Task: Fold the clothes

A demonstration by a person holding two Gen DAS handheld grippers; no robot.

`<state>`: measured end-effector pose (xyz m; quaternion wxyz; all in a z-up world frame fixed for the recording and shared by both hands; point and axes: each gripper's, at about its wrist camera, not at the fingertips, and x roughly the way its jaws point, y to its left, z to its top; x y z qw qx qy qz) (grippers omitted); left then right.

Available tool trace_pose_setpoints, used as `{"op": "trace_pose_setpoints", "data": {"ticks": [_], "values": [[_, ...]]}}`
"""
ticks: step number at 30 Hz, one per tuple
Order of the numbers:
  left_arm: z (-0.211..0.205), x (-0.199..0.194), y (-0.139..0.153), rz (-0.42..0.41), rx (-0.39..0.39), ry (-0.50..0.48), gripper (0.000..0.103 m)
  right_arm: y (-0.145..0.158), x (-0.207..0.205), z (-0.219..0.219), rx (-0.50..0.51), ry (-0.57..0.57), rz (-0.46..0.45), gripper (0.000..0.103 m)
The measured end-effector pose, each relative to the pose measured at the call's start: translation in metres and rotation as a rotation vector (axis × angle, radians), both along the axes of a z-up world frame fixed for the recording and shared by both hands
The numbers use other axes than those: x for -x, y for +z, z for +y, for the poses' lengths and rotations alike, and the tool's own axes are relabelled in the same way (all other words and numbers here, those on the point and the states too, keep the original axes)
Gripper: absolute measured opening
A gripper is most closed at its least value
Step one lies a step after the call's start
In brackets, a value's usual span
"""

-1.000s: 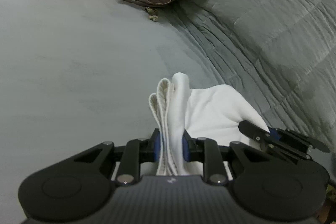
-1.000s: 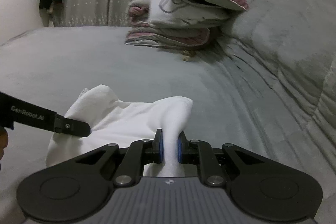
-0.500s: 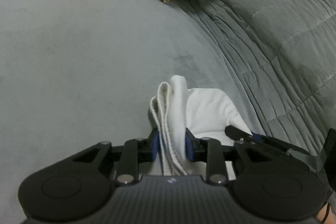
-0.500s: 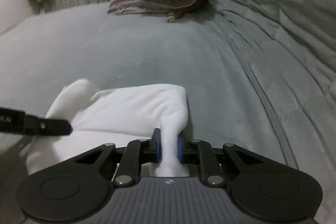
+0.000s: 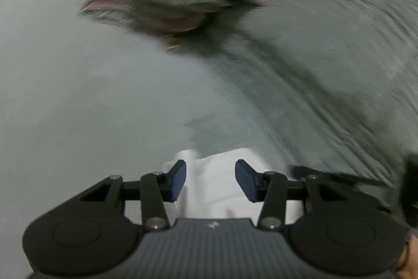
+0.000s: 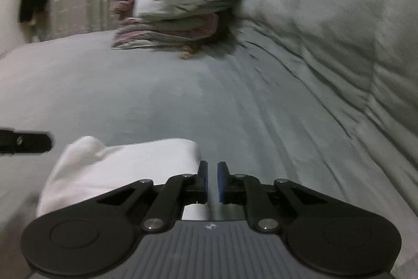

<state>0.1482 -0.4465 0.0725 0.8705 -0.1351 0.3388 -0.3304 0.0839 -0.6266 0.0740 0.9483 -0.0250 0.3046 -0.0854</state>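
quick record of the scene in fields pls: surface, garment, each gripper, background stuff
surface: grey bed cover
garment: white folded cloth, lying on the cover
left gripper: jaws just opened, cloth below between them, pads clear of it
right gripper: jaws nearly shut, nothing between them, cloth just to its left
background: stack of pink-trimmed bedding topped by a pillow; grey quilt bunched to the right
image quality: left wrist view motion-blurred
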Motion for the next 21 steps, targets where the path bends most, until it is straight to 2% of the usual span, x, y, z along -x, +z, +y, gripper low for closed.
{"op": "trace_pose_setpoints", "data": {"ticks": [2,5,10,15,18,21], "values": [[-0.012,0.001,0.002,-0.017,-0.002,-0.045,0.043,0.0,-0.007,0.009,0.009,0.034,0.0,0.01],[-0.019,-0.02,-0.021,0.049,-0.03,-0.003,0.037,-0.011,-0.027,0.011,0.005,0.03,0.048,0.01],[-0.018,-0.034,-0.049,-0.005,-0.126,0.01,0.009,-0.036,-0.052,0.013,0.01,0.022,0.124,0.01],[-0.015,-0.034,-0.054,0.011,-0.1,0.029,0.006,-0.045,-0.045,0.007,-0.049,-0.02,0.07,0.01],[-0.016,-0.034,-0.053,0.025,-0.098,0.027,0.006,-0.041,-0.042,0.003,-0.055,-0.038,0.077,0.005],[-0.017,-0.032,-0.052,0.026,-0.112,0.008,0.006,-0.029,-0.038,0.001,-0.049,-0.09,0.075,0.005]]}}
